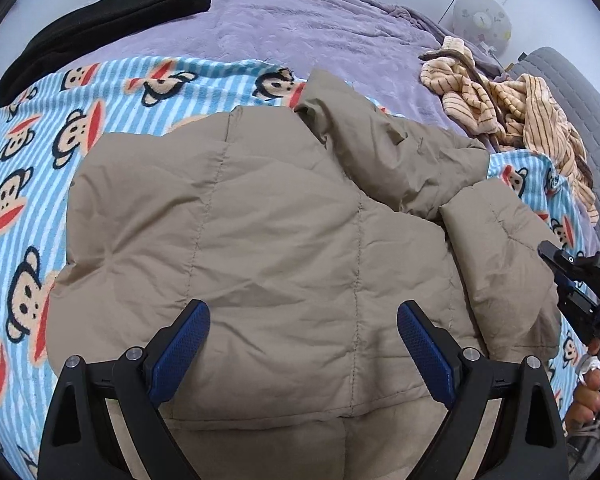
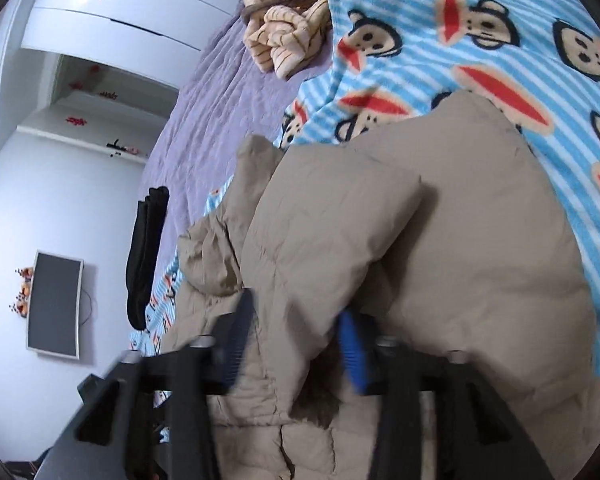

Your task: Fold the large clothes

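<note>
A large tan puffer jacket (image 1: 284, 232) lies on a blue striped monkey-print blanket (image 1: 28, 184) on the bed. My left gripper (image 1: 303, 344) is open just above the jacket's near part, holding nothing. One sleeve (image 1: 500, 256) lies folded over at the right. In the right wrist view, my right gripper (image 2: 296, 344) has its fingers on either side of a fold of the jacket (image 2: 328, 240) and is blurred by motion. The right gripper's body (image 1: 580, 288) shows at the right edge of the left wrist view.
A black garment (image 1: 100, 24) lies at the far left on the purple bedspread (image 1: 300, 24). A crumpled yellow striped garment (image 1: 512, 108) lies at the far right. A wall-mounted screen (image 2: 54, 304) and white cabinets (image 2: 112, 12) show beyond the bed.
</note>
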Motion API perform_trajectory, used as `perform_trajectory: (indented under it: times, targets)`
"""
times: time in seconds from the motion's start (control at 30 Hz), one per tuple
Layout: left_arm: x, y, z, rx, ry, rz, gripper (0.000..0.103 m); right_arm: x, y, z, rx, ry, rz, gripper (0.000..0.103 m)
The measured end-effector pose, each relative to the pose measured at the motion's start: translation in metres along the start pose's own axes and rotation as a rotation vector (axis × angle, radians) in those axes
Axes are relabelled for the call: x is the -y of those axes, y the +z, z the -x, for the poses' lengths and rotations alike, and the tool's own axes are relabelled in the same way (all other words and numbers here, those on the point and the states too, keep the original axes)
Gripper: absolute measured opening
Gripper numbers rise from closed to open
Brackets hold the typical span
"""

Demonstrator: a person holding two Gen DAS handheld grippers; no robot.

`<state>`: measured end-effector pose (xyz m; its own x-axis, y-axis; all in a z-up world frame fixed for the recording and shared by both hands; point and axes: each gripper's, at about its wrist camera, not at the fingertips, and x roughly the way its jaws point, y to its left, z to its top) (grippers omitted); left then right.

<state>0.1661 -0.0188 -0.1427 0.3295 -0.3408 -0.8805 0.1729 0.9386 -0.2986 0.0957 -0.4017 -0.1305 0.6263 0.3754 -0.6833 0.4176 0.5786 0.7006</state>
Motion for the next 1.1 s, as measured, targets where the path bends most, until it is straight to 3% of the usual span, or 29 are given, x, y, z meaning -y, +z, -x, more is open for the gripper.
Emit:
perform_trajectory:
  times: [0.1, 0.2, 0.3, 0.4, 0.5, 0.63, 0.67, 0.77, 0.83, 0.9, 0.93, 1.0, 1.1]
  targets:
    - [-0.016, 0.002, 0.007, 0.007, -0.108, 0.065, 0.096, -0.034, -0.001, -0.010, -0.010, 0.017, 0.126, 0.012]
    - [-0.031, 0.005, 0.009, 0.002, -0.163, 0.132, 0.096, -0.081, -0.026, -0.028, -0.077, 0.012, 0.353, 0.012]
    - [-0.040, 0.006, 0.010, 0.001, -0.202, 0.172, 0.096, -0.115, -0.066, -0.051, -0.174, -0.018, 0.574, 0.012]
    - [-0.043, 0.007, 0.011, -0.016, -0.285, 0.194, 0.096, -0.126, -0.106, -0.075, -0.305, -0.055, 0.714, 0.012]
    - [-0.039, 0.009, 0.005, -0.053, -0.376, 0.193, 0.096, -0.120, -0.128, -0.090, -0.387, -0.111, 0.754, 0.012]
    - [-0.023, 0.010, -0.004, -0.081, -0.355, 0.136, 0.096, -0.110, -0.130, -0.078, -0.412, -0.137, 0.725, 0.013]
    - [-0.019, 0.011, -0.008, -0.089, -0.348, 0.128, 0.096, -0.106, -0.127, -0.067, -0.397, -0.137, 0.717, 0.017]
    - [-0.008, 0.014, -0.019, -0.098, -0.322, 0.111, 0.095, -0.079, -0.113, -0.023, -0.319, -0.168, 0.672, 0.047]
    - [0.004, 0.018, -0.025, -0.094, -0.326, 0.090, 0.070, -0.057, -0.100, -0.001, -0.297, -0.193, 0.622, 0.047]
    - [0.014, 0.020, -0.037, -0.138, -0.323, 0.085, 0.014, -0.032, -0.092, 0.014, -0.305, -0.221, 0.556, 0.047]
    - [0.017, 0.021, -0.042, -0.148, -0.319, 0.092, 0.012, -0.019, -0.090, 0.019, -0.311, -0.236, 0.527, 0.045]
    - [0.026, 0.021, -0.036, -0.109, -0.299, 0.085, 0.012, -0.001, -0.089, 0.025, -0.315, -0.293, 0.508, 0.029]
    - [0.032, 0.020, -0.016, -0.041, -0.307, 0.072, 0.012, 0.007, -0.081, 0.026, -0.260, -0.358, 0.496, 0.021]
